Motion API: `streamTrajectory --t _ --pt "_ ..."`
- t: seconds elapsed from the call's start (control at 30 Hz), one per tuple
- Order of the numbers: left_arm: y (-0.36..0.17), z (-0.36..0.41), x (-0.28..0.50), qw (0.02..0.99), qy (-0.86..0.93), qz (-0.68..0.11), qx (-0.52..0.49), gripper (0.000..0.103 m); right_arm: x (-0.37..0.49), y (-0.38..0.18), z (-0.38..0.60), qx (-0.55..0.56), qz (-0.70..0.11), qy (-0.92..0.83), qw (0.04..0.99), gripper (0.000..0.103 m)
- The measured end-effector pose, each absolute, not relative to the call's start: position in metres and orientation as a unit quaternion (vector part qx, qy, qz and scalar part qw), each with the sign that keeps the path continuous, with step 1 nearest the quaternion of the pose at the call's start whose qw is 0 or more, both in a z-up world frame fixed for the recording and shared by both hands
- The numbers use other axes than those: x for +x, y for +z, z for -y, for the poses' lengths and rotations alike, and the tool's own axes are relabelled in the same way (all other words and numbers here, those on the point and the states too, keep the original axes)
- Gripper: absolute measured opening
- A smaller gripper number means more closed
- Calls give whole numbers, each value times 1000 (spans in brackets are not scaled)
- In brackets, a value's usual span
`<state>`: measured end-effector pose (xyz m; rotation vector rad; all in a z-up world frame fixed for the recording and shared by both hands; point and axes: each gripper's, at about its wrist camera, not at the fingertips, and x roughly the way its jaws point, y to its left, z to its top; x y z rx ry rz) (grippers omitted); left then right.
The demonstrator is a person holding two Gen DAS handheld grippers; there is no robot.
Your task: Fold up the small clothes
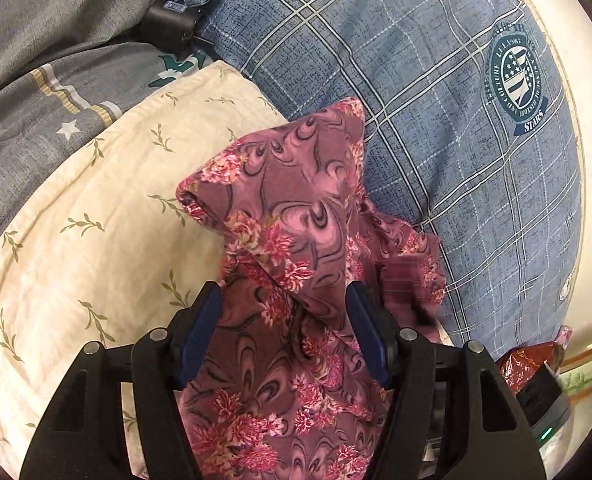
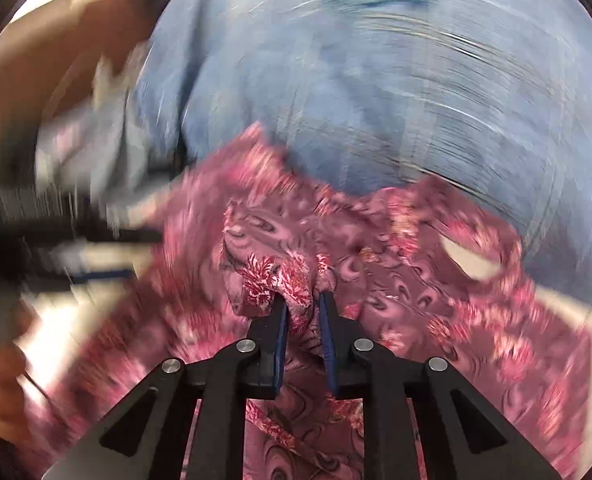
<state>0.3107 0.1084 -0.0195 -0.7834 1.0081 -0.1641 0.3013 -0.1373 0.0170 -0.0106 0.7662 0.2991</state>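
A small maroon garment with a pink floral print (image 1: pixel 296 216) lies bunched on the bed, partly over a cream pillow and the blue plaid cover. My left gripper (image 1: pixel 282 298) is open, its jaws wide apart with the cloth lying between them. In the right wrist view the same garment (image 2: pixel 395 280) is blurred by motion. My right gripper (image 2: pixel 301 300) is shut on a bunched fold of the garment, the cloth pinched between its blue pads (image 2: pixel 282 328).
A cream pillow with a leaf print (image 1: pixel 96 220) lies at the left. A blue plaid cover with a round badge (image 1: pixel 435 100) spans the right. A grey striped blanket (image 1: pixel 36 60) and a dark box (image 1: pixel 168 24) sit far left. A reddish packet (image 1: pixel 527 364) lies near the bed edge.
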Motion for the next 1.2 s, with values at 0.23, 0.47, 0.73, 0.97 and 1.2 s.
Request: streamTrajectory --t 0.23,0.47,0.73,0.97,1.2 --pt "-17 -91 312 799 -95 -472 -360 71 269 28 302 308 -331 86 888 12" --pt "-21 -66 315 796 -120 -476 -354 82 243 -21 389 428 -346 22 834 15" --pt "-28 -59 325 822 -116 -430 -355 29 256 -32 381 419 -358 15 834 43" --pt "-5 -76 308 833 -115 -395 -370 3 238 15 387 431 -277 74 856 6" --pt "-45 -76 302 774 -98 -485 -395 3 202 -40 397 419 -384 13 823 7"
